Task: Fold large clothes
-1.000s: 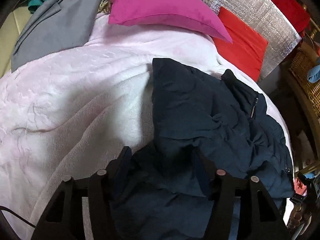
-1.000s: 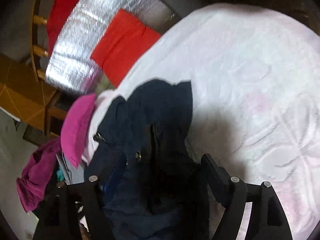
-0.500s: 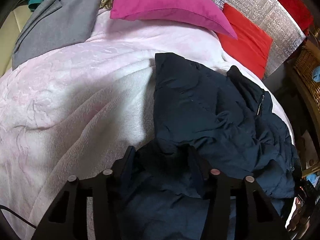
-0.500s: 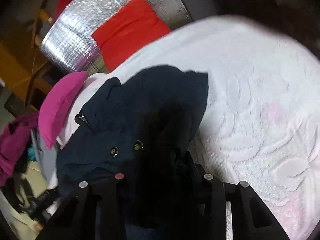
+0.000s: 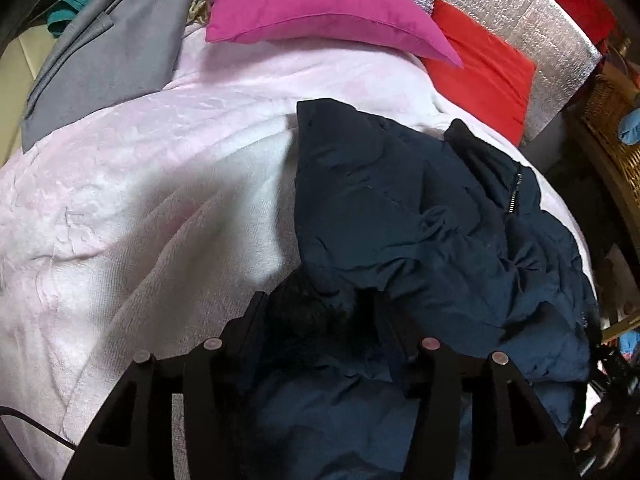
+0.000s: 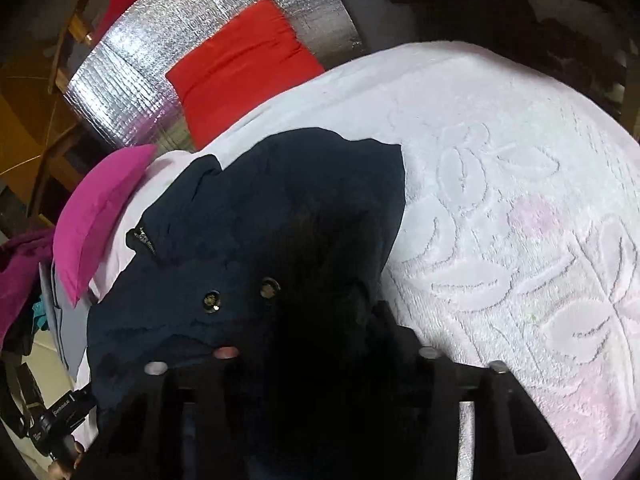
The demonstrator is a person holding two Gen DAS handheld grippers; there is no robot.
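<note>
A dark navy jacket lies crumpled on the pale pink bedspread, its zipper toward the right edge of the bed. My left gripper is shut on a bunched fold of the jacket at its near edge. In the right wrist view the jacket shows two metal snaps and a folded-over flap. My right gripper is shut on a dark fold of the jacket, which covers the left finger.
A magenta pillow, a red cushion and a silver foil board sit at the head of the bed. A grey garment lies at the far left. A wicker basket stands right of the bed.
Both grippers have closed on the jacket's near folds. The right gripper swung round, dragging its fold over the jacket. The left view shifted slightly forward.
</note>
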